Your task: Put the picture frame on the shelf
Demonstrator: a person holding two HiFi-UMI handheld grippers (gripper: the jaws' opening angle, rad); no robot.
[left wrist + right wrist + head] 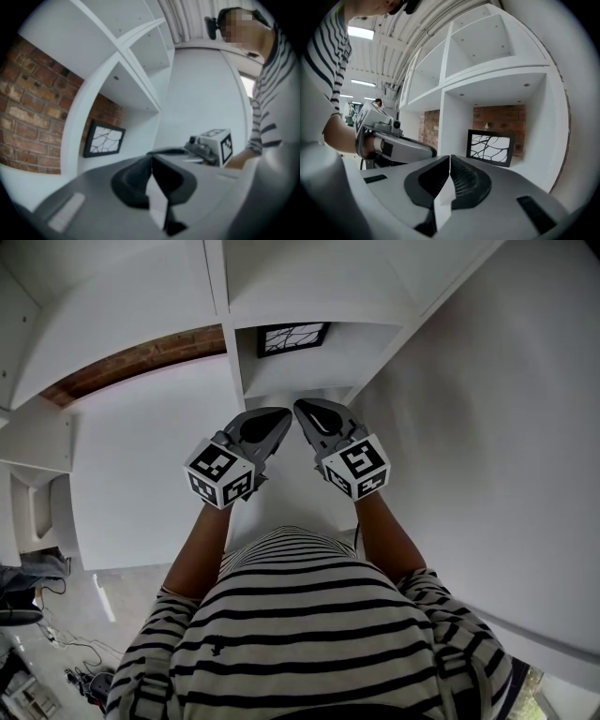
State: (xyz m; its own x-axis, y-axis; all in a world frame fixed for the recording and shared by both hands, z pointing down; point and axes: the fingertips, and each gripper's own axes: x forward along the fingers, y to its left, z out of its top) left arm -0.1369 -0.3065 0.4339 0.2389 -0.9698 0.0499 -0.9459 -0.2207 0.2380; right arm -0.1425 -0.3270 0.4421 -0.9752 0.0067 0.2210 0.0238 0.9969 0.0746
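Picture frame [292, 337] on shelf [302, 373] — ahead of left gripper [281, 418], right gripper [305, 411], both clenched.

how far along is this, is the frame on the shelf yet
Done: the picture frame stands in a shelf compartment, in front of the brick wall. In hand: nothing; the left gripper and right gripper are both shut, empty, clear of it. Left: seemingly nothing.
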